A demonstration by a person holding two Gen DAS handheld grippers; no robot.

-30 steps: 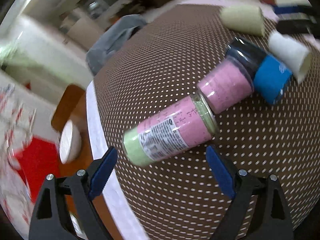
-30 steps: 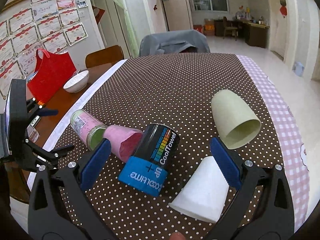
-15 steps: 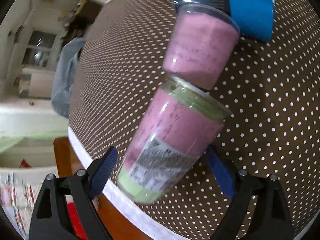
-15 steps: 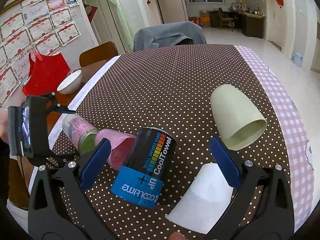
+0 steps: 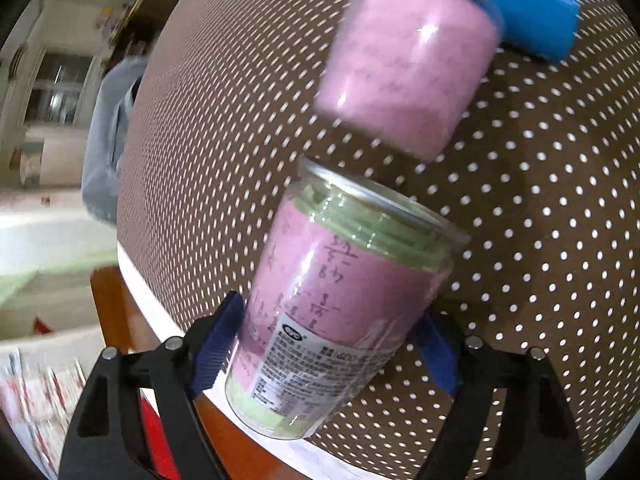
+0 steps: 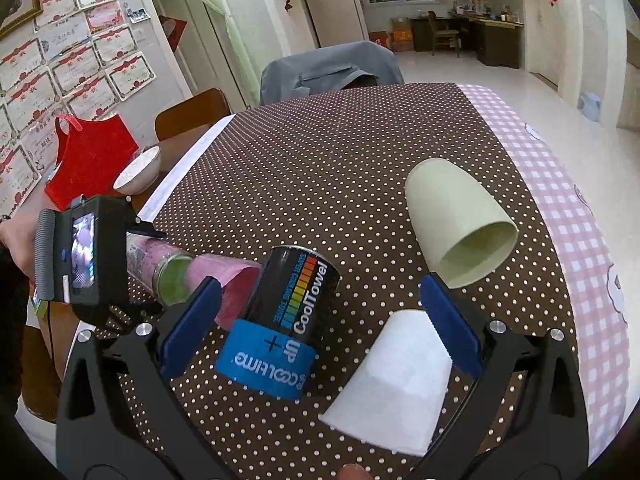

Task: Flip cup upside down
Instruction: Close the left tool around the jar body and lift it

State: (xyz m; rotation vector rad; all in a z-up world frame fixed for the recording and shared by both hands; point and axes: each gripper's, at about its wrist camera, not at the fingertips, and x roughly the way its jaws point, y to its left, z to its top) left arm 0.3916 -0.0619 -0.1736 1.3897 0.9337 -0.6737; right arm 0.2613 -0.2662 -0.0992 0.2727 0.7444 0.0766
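Note:
A clear cup with a pink and green label (image 5: 340, 300) lies on its side at the left edge of the dotted table. My left gripper (image 5: 328, 344) is open, with its blue pads on either side of the cup's base end. The same cup (image 6: 160, 264) shows in the right wrist view, partly hidden by the left gripper (image 6: 132, 264). A pink cup (image 5: 408, 64) lies just beyond it, also seen in the right wrist view (image 6: 236, 284). My right gripper (image 6: 320, 324) is open and empty above the near table.
A black and blue CoolTowel can (image 6: 288, 316), a white paper cup (image 6: 396, 380) and a pale green cup (image 6: 460, 228) lie on their sides on the brown dotted tablecloth (image 6: 340, 160). A white bowl (image 6: 138, 170) and a red bag (image 6: 88, 164) sit to the left.
My left gripper has moved forward around the pink and green cup, which now sits between its pads. The right gripper has barely moved.

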